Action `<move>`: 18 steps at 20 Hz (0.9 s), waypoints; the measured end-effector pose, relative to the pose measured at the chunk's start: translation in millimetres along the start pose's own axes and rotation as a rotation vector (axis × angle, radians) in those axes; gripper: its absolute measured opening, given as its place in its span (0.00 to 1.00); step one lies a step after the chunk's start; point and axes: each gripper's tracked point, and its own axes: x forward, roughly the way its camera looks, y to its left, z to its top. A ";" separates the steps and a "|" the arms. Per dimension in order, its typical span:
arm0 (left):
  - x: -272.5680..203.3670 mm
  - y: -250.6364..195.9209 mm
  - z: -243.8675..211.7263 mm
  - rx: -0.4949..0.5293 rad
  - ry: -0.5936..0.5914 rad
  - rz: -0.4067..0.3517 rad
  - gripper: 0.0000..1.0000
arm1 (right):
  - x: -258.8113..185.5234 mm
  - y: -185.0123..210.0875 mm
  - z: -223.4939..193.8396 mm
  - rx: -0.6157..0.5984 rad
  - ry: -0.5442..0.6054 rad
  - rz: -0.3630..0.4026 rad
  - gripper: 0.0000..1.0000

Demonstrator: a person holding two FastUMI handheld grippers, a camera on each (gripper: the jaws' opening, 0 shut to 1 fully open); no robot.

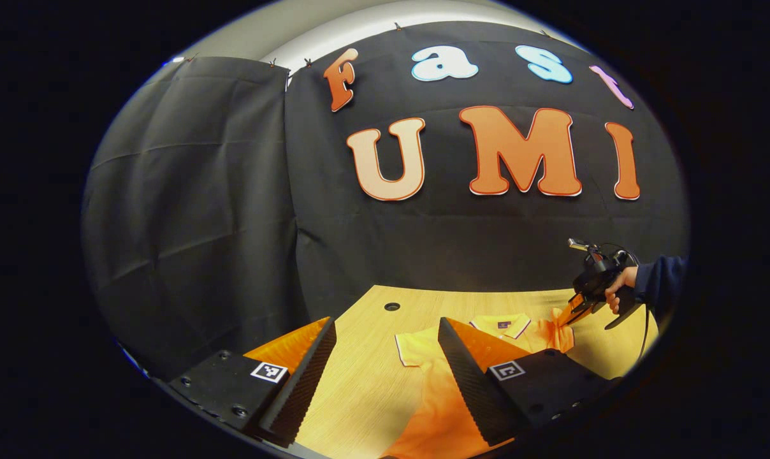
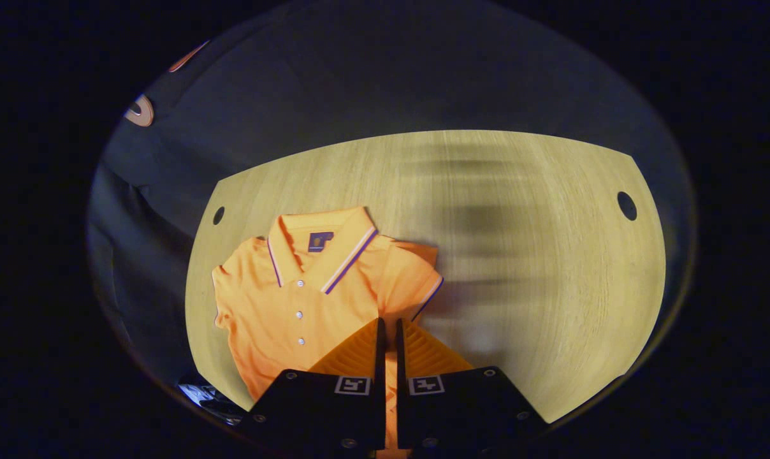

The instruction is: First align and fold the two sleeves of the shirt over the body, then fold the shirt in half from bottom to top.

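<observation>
Left gripper view: left hand-held gripper (image 1: 385, 357) nearest the lens, its two fingers spread wide, nothing between them. It hangs above the near part of the counter (image 1: 366, 382), over the lower left side of the shirt (image 1: 436, 414).

Shirt: orange polo, lying flat on the wooden counter, front up, collar toward the booth's wall. Striped trim on collar and sleeve cuffs; small buttons down the placket in the right gripper view. Left sleeve (image 1: 414, 347) lies spread out to the side, flat on the wood.

Right gripper view: right hand-held gripper (image 2: 388, 331) with fingers pressed nearly together, a thin slot left between them. The tips sit at the shirt's right sleeve (image 2: 417, 280), and orange cloth shows in the slot; sleeve fabric appears pinched, though the grip itself is partly hidden. That sleeve is drawn inward and rumpled near the shoulder.

Farther off in the left gripper view: the right hand-held gripper held by a hand (image 1: 617, 287) in a dark sleeve (image 1: 662, 277), tips down at the shirt's shoulder.

Round cable hole (image 2: 626, 205) in the counter, well apart from the shirt.
</observation>
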 end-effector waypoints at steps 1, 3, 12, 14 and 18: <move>-0.8 0.4 -1.8 0.001 0.004 0.004 0.99 | 1.1 7.0 0.8 -0.008 0.002 0.007 0.07; -0.7 -0.3 -7.1 0.003 0.015 0.006 0.99 | 3.8 26.4 -1.0 -0.019 0.007 0.048 0.07; 19.1 9.1 -12.7 0.005 0.054 -0.008 0.99 | -16.4 55.6 6.5 -0.050 -0.063 0.136 0.56; 37.2 11.0 -14.3 -0.025 0.081 -0.033 1.00 | -32.6 53.0 12.7 -0.057 -0.121 0.124 0.72; 80.8 10.4 -24.0 -0.048 0.152 -0.106 0.99 | -75.0 50.0 19.4 -0.042 -0.235 0.100 0.84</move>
